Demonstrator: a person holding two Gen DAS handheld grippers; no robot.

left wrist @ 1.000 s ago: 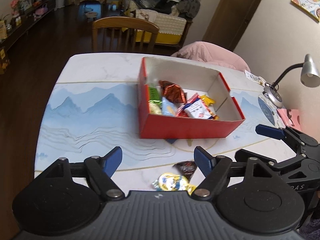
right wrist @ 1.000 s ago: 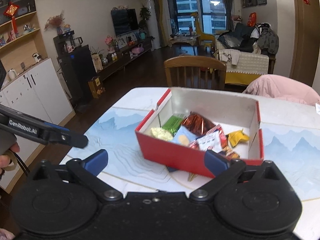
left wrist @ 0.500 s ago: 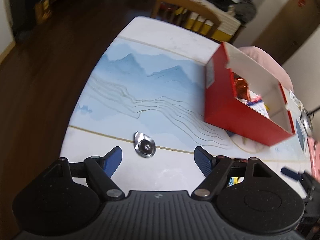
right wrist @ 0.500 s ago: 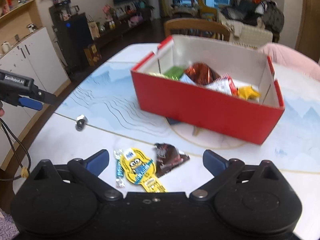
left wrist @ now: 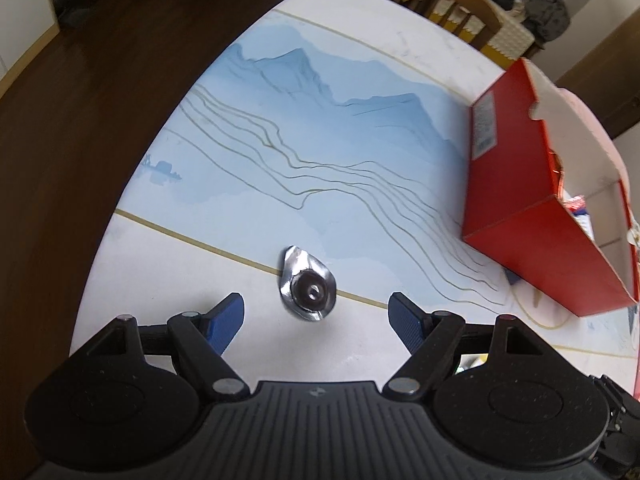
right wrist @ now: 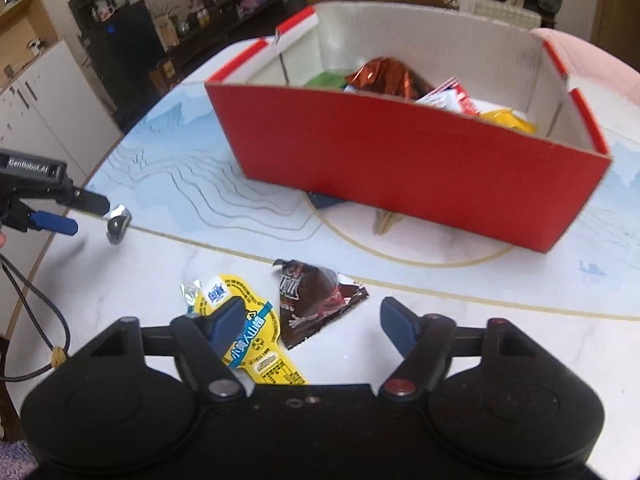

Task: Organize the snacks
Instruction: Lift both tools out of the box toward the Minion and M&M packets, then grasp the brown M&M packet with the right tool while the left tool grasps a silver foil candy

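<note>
**Box mostly filled, three snacks left on the bench**

Left tongs [left wrist: 316,312]: jaws wide apart, nothing between the pads, pointing steeply down at the bench [left wrist: 224,264]. Silver foil snack [left wrist: 307,285] lies on the bench just ahead of the tips, centred between the two blue pads, not touched. From the right wrist view the same foil piece sits just beside the left tong tips.

Right tongs [right wrist: 310,318]: jaws have just been closing, but a clear gap remains and the pads press on nothing. Dark brown triangular packet [right wrist: 314,300] lies flat on the bench in line with the gap, just ahead of the tips. Yellow cartoon packet [right wrist: 248,336] lies beside it, partly under the left-side pad; contact cannot be told.

Further out: red box [right wrist: 400,168] stands on the bench, open top, well apart from the foil piece and near the two packets. Inside it several wrappers show: copper-brown foil bag [right wrist: 384,74], green one, red-and-white one, yellow one. Something dark blue pokes out from under the box's near edge; unclear what.

Judgement: most snacks are already in the box; three loose ones visible outside. Both tongs look set for pickups, left on the foil piece, right on the brown packet. Neither grasp made yet. After that, lift and drop into the box, then the yellow packet.
</note>
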